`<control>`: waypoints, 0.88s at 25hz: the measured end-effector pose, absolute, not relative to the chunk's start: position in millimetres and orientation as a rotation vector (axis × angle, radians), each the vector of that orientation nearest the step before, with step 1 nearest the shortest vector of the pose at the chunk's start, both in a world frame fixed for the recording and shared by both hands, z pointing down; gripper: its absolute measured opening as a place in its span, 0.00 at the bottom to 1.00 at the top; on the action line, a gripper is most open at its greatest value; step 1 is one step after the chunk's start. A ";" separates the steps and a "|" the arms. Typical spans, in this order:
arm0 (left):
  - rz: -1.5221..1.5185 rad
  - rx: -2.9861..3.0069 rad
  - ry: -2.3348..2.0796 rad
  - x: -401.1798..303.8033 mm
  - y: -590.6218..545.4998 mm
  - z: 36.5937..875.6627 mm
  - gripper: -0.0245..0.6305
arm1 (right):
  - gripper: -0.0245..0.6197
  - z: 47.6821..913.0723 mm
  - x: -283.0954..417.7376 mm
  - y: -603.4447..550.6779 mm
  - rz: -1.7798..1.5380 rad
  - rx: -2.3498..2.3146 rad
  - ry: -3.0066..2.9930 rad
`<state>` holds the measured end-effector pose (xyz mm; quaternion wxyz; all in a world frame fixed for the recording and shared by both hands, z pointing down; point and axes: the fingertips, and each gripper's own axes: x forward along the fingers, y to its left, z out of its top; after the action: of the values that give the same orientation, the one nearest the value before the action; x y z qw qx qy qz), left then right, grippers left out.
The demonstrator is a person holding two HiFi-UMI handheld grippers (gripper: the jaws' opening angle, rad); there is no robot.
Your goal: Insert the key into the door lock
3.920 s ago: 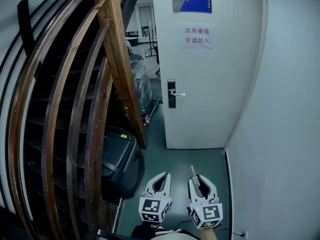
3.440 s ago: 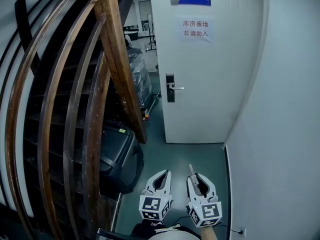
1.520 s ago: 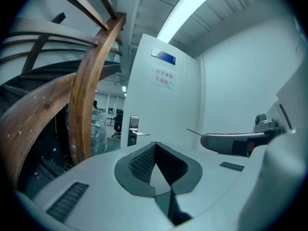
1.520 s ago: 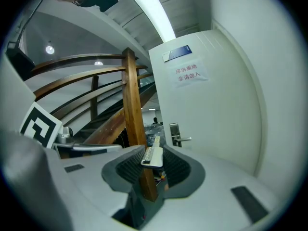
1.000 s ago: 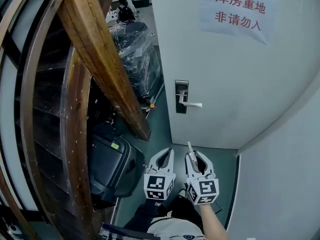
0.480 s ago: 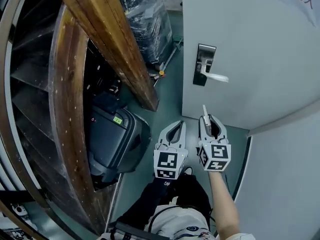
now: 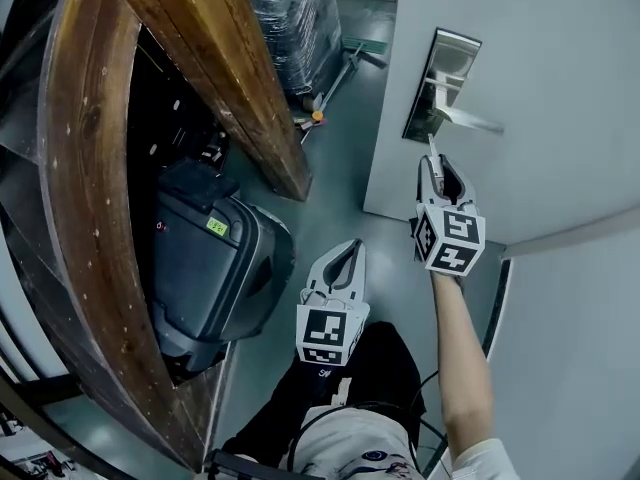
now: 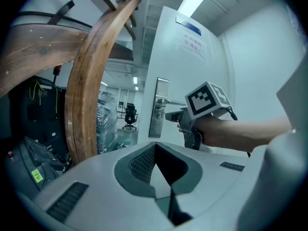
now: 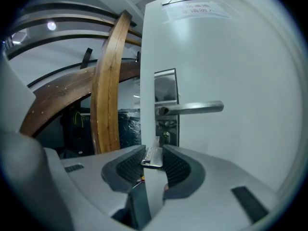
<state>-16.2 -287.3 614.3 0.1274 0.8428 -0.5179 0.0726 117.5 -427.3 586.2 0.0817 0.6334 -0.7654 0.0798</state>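
Note:
The white door (image 7: 540, 78) carries a steel lock plate (image 7: 440, 83) with a lever handle (image 7: 468, 120). My right gripper (image 7: 437, 168) is raised just below that plate, shut on a small silver key (image 7: 432, 148) whose blade points at the door. In the right gripper view the key (image 9: 154, 154) sits between the pads, its tip a short way in front of the keyhole (image 9: 165, 137) under the handle (image 9: 192, 108). My left gripper (image 7: 348, 253) hangs lower over the floor, shut and holding nothing; its jaws (image 8: 156, 146) face the door.
A curved wooden stair rail (image 7: 230, 78) and a black case (image 7: 215, 268) crowd the left. A plastic-wrapped pallet (image 7: 295, 8) stands past the door's edge. A white wall (image 7: 580, 348) closes the right side. The person's legs (image 7: 330, 408) are below.
The view has closed in on the door. My right gripper has risen with the key from floor level to just under the lock plate. The left gripper has stayed low.

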 end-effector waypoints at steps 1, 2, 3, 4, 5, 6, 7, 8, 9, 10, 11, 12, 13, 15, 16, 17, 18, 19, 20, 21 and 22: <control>0.210 2.445 -1.506 -18.0 -289.1 619.4 0.04 | 0.22 588.1 119.4 -435.2 0.237 1.900 -2.273; 0.210 2.440 -1.504 -19.2 -291.1 623.5 0.04 | 0.22 589.6 121.7 -442.5 0.237 1.907 -2.262; 0.208 2.435 -1.503 -20.0 -293.4 626.6 0.04 | 0.22 590.7 124.0 -449.0 0.239 1.913 -2.253; 0.204 2.433 -1.502 -20.5 -296.3 628.6 0.04 | 0.22 591.6 126.2 -455.0 0.239 1.918 -2.245; 0.201 2.432 -1.501 -20.7 -299.4 629.4 0.04 | 0.22 592.4 128.2 -460.5 0.239 1.920 -2.239; 0.199 2.432 -1.499 -20.7 -302.6 629.8 0.04 | 0.22 593.1 129.9 -465.4 0.238 1.921 -2.234; 0.198 2.431 -1.496 -20.5 -305.4 630.6 0.04 | 0.22 593.8 131.2 -469.6 0.238 1.920 -2.230; 0.198 2.428 -1.493 -20.4 -307.8 631.6 0.04 | 0.22 594.6 131.9 -473.1 0.240 1.917 -2.227; 0.198 2.427 -1.491 -20.4 -309.9 632.4 0.04 | 0.22 595.5 132.1 -475.7 0.241 1.914 -2.225; 0.199 2.426 -1.489 -20.3 -311.7 633.1 0.04 | 0.22 596.4 131.8 -477.4 0.243 1.910 -2.224; 0.200 2.425 -1.487 -20.0 -313.3 634.1 0.04 | 0.22 597.4 131.3 -478.3 0.244 1.906 -2.224; 0.201 2.424 -1.485 -19.6 -315.1 635.0 0.04 | 0.22 598.6 130.6 -478.6 0.244 1.902 -2.224; 0.203 2.423 -1.484 -19.2 -316.7 636.0 0.04 | 0.22 600.0 129.5 -478.1 0.243 1.898 -2.227; 0.205 2.426 -1.485 -18.5 -319.7 636.0 0.04 | 0.22 602.9 126.9 -475.5 0.242 1.889 -2.235; 0.205 2.428 -1.486 -18.0 -320.8 635.3 0.04 | 0.22 604.4 126.1 -474.2 0.242 1.886 -2.237; 0.206 2.430 -1.486 -17.2 -321.5 634.7 0.04 | 0.22 605.8 125.8 -473.5 0.244 1.886 -2.237; 0.206 2.430 -1.485 -16.4 -322.2 634.5 0.04 | 0.22 606.8 126.2 -473.6 0.247 1.887 -2.237; 0.206 2.430 -1.484 -15.8 -322.9 634.5 0.04 | 0.22 607.0 126.7 -474.3 0.250 1.889 -2.238; 0.208 2.429 -1.484 -15.6 -324.0 634.9 0.04 | 0.22 606.7 127.1 -475.5 0.250 1.890 -2.240; 0.211 2.428 -1.485 -15.8 -324.9 635.6 0.04 | 0.22 606.1 127.0 -476.7 0.250 1.889 -2.243; 0.214 2.425 -1.486 -16.0 -325.5 636.7 0.04 | 0.22 605.6 126.6 -477.5 0.248 1.886 -2.247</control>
<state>-16.0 -325.5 636.7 0.1443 0.8414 -0.5155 0.0742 126.6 -477.5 605.6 0.0987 0.6376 -0.7594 0.0837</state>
